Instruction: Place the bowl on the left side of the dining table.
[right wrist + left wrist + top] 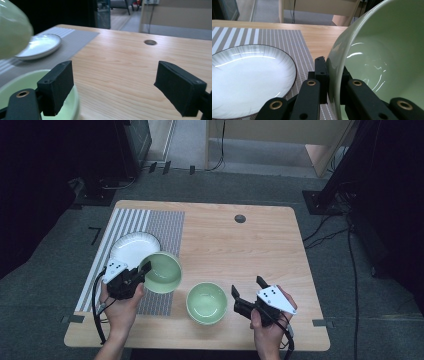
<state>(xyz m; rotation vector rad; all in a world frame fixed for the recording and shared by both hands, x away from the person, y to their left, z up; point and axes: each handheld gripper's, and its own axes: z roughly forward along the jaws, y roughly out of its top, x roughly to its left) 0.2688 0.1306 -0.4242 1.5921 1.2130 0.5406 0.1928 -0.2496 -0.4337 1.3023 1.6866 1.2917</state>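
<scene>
My left gripper (141,272) is shut on the rim of a pale green bowl (162,272), which hangs tilted over the striped placemat (160,227), its opening turned towards the middle of the table. In the left gripper view the jaws pinch the rim of that bowl (387,55), one inside and one outside. A second green bowl (206,303) sits upright on the bare wood near the front edge. Just to its right, my right gripper (247,286) stands open with nothing between its jaws. In the right gripper view the resting bowl (15,85) lies beside the left jaw and the held bowl (12,30) is at the upper left.
A white plate (131,247) lies on the placemat behind the held bowl, near its left side (247,75). The wooden table (240,245) has a round cable hole (240,218) at the back. Cables and stands sit on the floor around the table.
</scene>
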